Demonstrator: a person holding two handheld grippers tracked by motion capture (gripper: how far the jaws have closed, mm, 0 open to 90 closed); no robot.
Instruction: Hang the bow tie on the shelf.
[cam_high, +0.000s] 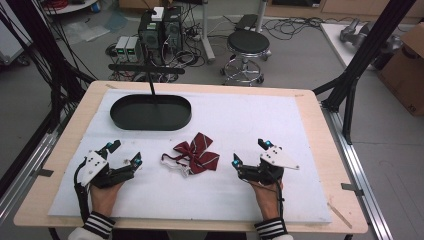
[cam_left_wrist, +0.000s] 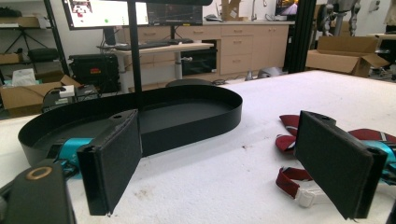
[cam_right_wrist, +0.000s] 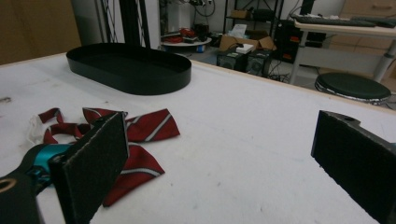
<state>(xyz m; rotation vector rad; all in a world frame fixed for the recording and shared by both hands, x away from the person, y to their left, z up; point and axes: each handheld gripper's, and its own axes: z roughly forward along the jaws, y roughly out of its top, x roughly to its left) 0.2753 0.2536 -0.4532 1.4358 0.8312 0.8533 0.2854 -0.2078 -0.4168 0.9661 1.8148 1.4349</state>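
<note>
My 2 tongs, the left tongs (cam_high: 124, 154) and right tongs (cam_high: 250, 152), rest gaping and empty on the white tabletop (cam_high: 300, 150), flanking the red striped bow tie (cam_high: 197, 155), which lies between them, about equally near both, below the black tray (cam_high: 150, 112).

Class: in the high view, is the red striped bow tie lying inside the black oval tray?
No, the red striped bow tie lies on the white mat, apart from the black oval tray.

A lab: computer towers (cam_high: 161, 30), tangled cables (cam_high: 295, 25), monitors (cam_left_wrist: 105, 13).
</note>
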